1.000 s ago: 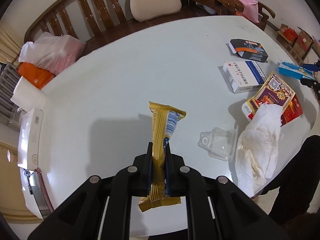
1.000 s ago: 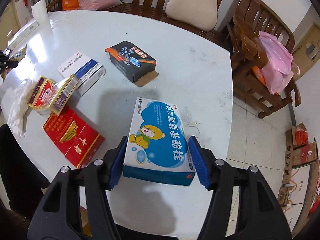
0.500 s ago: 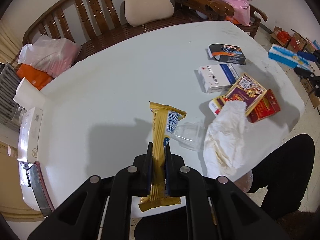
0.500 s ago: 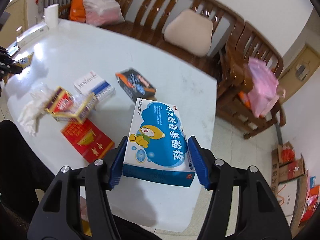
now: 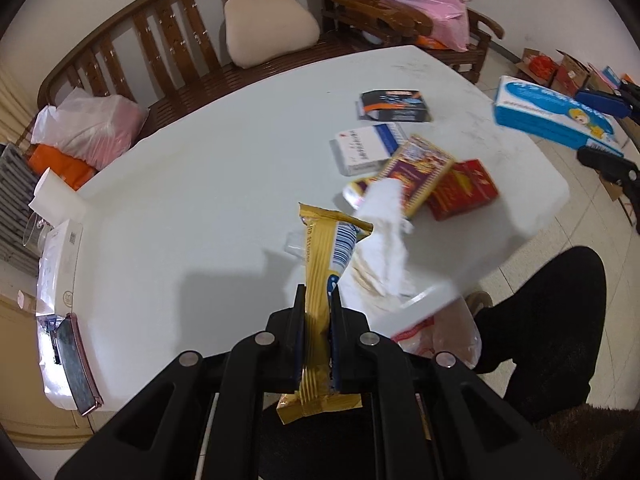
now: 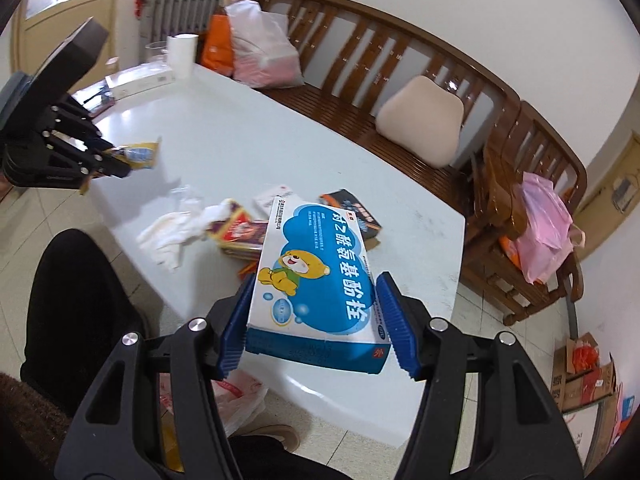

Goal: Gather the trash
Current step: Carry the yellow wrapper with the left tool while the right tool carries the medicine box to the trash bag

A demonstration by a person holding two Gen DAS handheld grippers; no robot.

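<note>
The left tool point(image 5: 316, 322) is clenched on a yellow foil snack wrapper point(image 5: 326, 258), lifted over the white desk point(image 5: 192, 184); the right tool point(image 6: 314, 320) grips a blue cardboard medicine box point(image 6: 316, 276) above the desk's edge, near crumpled white tissue point(image 6: 176, 232) and red cartons point(image 5: 462, 190)

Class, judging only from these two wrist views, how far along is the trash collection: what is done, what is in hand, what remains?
Done: nothing shows as binned yet.

In hand: the left gripper clamps a yellow snack wrapper; the right gripper holds a blue cartoon-bear medicine box.

Left on the white table: crumpled white tissue, red box, black box, white-and-blue box.
</note>
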